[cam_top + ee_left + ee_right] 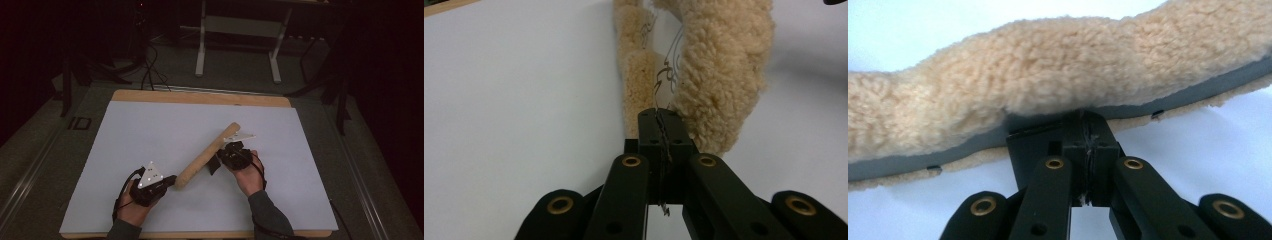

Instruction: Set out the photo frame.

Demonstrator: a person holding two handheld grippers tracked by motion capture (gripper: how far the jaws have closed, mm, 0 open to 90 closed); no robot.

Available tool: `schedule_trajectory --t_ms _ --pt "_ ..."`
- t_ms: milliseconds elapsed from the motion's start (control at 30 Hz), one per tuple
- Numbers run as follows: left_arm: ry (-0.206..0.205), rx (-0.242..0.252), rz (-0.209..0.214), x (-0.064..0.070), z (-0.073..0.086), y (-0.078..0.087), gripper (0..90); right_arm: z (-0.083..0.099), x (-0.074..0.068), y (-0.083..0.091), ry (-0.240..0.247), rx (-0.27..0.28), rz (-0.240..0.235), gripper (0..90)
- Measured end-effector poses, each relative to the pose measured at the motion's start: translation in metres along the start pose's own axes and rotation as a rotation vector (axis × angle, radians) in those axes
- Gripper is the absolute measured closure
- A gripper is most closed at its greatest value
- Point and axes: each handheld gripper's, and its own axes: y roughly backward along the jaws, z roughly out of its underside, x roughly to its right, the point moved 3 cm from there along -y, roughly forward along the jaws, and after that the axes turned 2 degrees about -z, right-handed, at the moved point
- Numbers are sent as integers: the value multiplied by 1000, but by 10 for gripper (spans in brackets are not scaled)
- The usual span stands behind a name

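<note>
- A long tan fleece pad (pixel 207 155) lies slantwise on the white bench (pixel 150 130), its low end toward the near edge, its high end toward the far right corner.
- The left tool (pixel 170 181) meets the pad's near end; in the left gripper view its jaws are pressed together on a thin wire (pixel 663 100) beside the fleece (pixel 719 75).
- The right tool (pixel 223 155) sits against the pad's middle, on the right side; in the right gripper view its jaws are pinching the pad's grey edge strip (pixel 1128 111).
- There are no containers on the bench.
</note>
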Motion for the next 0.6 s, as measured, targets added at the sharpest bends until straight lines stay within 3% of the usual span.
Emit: schedule_trajectory --t_ms 600 --pt "-47 8 40 17 -3 -6 900 -2 -6 -1 7 3 -9 894"
